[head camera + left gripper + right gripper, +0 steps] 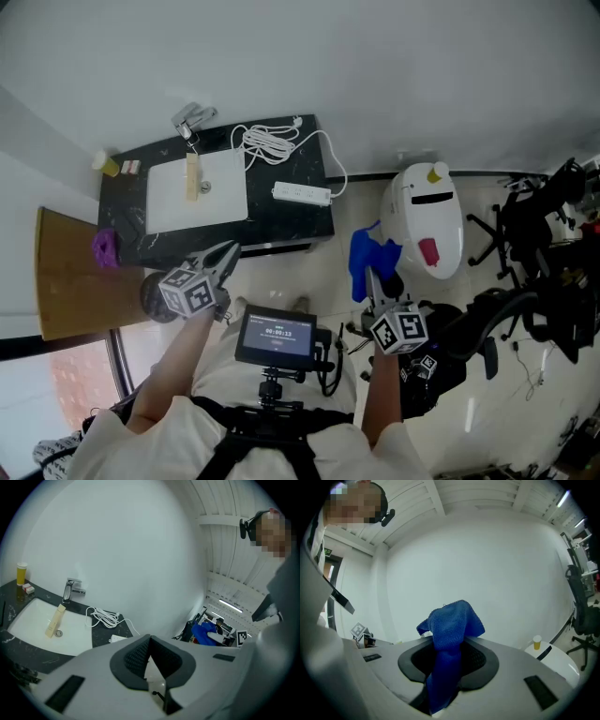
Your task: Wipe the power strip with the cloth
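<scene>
Blue terry cloth (451,627) clamped in right tongs (449,641), left tongs (150,638) closed, empty, white oblong power strip (302,193) laid on black table (305,223)

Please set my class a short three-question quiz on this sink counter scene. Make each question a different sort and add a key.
1. True or false: the power strip lies inside the sink.
2. What is clamped in the right gripper? A) a sponge B) a blue cloth C) a tube
3. Fill in: the left gripper has its fingers ___, with nothing between them.
Key: 1 false, it lies on the black counter beside the sink. 2 B. 3 shut.
</scene>
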Motion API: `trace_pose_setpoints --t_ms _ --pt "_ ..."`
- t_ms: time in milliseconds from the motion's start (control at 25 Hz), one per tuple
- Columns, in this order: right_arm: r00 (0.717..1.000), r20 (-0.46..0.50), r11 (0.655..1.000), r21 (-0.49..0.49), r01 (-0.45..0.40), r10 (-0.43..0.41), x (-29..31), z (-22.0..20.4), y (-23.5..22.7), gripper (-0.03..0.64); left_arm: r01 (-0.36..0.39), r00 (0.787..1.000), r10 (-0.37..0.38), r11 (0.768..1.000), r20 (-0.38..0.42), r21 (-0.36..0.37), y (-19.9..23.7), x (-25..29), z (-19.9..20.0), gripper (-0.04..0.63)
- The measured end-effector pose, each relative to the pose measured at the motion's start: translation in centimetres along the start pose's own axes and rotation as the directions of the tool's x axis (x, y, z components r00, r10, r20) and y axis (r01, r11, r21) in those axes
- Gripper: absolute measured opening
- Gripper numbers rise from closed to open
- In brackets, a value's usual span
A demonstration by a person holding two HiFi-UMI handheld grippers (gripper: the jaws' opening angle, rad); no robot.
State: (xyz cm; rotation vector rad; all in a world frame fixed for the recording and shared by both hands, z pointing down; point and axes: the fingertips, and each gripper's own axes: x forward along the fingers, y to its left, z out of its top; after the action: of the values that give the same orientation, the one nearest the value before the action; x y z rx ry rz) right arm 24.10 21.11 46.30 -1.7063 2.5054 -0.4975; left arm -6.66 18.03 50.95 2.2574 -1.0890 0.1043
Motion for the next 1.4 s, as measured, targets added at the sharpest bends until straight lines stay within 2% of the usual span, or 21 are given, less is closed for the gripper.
trace_pose_setpoints --t_ms 400,760,1000,1400 --pt "0.998 -0.022 0.998 0.017 0.064 -0.064 2.4 -2.7 7.6 0.103 0.02 0.999 -0.021 1.0 -0.028 -0.008 6.9 -5.4 1.0 0.009" --pt "0.993 -0.038 0.993 0.04 0.112 -0.11 5.5 -4.4 12.4 0.103 0.059 0.998 -0.06 0.998 -0.033 -0.015 12.4 -8.7 2.6 0.009" --pt "0.992 -0.026 0.992 0.028 0.122 -0.122 6.5 -4.2 13.8 0.103 0.092 0.995 -0.092 0.996 -0.037 -0.011 13.6 -9.0 3.4 0.009" --pt "0.991 -0.024 0.992 0.003 0.128 -0.128 6.3 -4.7 13.4 0.101 0.148 0.989 -0.148 0.989 -0.032 0.018 12.8 -7.2 5.1 0.009"
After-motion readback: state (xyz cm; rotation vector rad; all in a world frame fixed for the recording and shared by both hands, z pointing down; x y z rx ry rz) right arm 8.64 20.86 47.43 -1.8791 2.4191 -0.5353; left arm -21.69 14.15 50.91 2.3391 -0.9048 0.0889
